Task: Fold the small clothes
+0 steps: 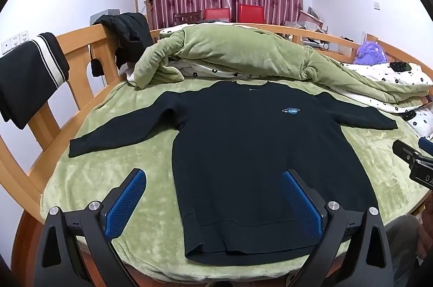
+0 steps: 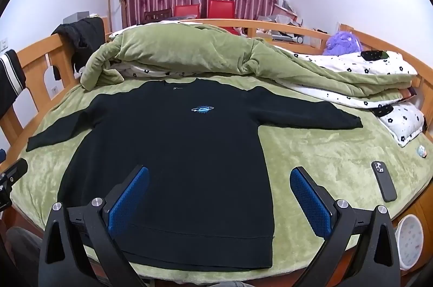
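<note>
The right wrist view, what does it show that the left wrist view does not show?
Only the right wrist view shows the black phone lying on the green blanket and a white round container beside the bed. Only the left wrist view shows the striped black garment in full. Both show the black sweater spread flat, with the left gripper and right gripper open.

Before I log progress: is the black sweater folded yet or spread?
Spread. The black sweater lies flat on the green blanket, front up, both sleeves stretched outward, hem straight, no folds.

The sweater (image 1: 243, 151) chest logo's (image 1: 291, 110) lettering seems too small to read.
</note>
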The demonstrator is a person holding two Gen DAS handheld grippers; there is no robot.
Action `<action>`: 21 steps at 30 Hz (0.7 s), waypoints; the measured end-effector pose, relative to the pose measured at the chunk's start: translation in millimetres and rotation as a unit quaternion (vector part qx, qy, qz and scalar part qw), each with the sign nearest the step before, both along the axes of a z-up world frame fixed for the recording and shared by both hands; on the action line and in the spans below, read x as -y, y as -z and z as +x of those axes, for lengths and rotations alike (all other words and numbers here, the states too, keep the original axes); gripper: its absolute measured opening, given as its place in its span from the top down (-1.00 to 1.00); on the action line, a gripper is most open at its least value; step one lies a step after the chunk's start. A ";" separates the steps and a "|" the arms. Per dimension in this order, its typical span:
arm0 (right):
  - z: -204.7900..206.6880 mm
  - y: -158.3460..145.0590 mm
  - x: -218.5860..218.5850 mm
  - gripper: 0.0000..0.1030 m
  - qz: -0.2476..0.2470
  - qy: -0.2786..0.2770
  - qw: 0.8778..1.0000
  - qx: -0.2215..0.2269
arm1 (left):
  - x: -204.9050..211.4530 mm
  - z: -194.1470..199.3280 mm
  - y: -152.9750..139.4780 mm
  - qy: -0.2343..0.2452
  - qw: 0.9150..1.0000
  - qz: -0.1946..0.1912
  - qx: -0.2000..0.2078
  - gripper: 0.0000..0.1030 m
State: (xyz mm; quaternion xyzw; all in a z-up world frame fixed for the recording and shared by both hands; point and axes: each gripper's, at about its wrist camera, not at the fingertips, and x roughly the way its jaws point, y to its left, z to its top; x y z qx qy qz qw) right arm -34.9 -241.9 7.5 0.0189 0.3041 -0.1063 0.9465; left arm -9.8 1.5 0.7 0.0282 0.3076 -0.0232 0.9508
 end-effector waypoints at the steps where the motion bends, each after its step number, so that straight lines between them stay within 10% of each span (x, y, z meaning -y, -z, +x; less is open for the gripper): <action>1: 0.0 0.1 -0.8 -0.98 -0.002 -0.001 1.000 0.000 | -1.8 2.3 1.3 0.000 1.000 -0.001 -0.001 -0.96; 21: -0.2 0.6 -13.4 -0.98 -0.034 -0.008 0.999 -0.001 | 1.7 4.0 2.6 0.001 1.000 -0.002 -0.001 -0.96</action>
